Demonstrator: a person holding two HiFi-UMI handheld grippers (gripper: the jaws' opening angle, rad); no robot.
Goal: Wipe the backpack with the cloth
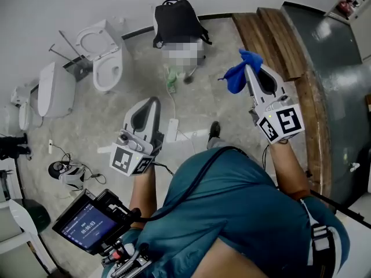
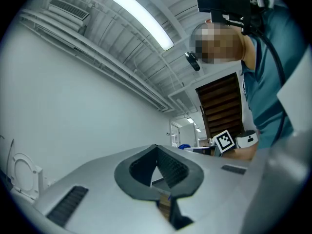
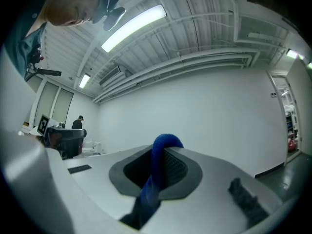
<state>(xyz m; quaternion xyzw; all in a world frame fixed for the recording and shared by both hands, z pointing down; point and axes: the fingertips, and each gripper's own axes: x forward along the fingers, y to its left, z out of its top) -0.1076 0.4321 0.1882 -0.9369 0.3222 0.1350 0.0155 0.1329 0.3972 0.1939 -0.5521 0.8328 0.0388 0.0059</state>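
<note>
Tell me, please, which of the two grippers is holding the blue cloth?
The right gripper: its jaws are shut on the blue cloth, while the left gripper has its jaws together with nothing between them.

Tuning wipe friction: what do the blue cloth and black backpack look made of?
The blue cloth: soft matte textile, possibly microfibre; it bunches and droops from the right gripper. The black backpack: matte fabric, likely nylon or polyester; no shine, limp straps, weave too small to see.

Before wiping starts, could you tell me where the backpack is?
In the head view, the black backpack stands against the far wall at top centre, right of the white toilet.
</note>
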